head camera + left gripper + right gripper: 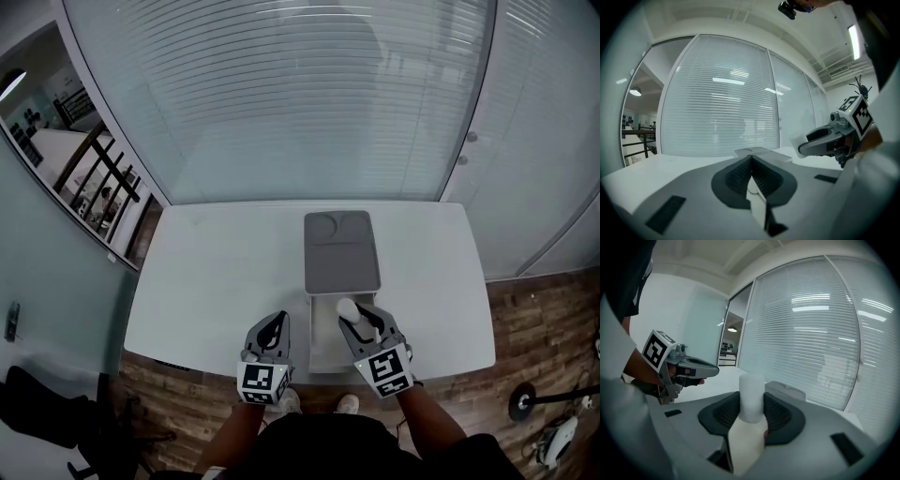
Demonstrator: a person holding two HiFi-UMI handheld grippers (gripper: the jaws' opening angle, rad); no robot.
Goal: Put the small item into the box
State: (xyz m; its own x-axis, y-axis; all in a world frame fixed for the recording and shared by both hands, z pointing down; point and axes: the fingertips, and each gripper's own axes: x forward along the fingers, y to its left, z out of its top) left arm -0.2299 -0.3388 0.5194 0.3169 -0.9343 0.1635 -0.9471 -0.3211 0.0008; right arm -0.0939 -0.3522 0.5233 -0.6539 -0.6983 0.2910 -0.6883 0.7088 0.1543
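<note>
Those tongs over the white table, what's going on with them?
A person holds tongs in each hand at a white table. The right tongs are clamped on a small white cylinder, held over an open box at the table's near edge. The box's grey lid lies flat behind it. The left tongs are closed and empty, beside the box. The cylinder is not yet set down in the box.
</note>
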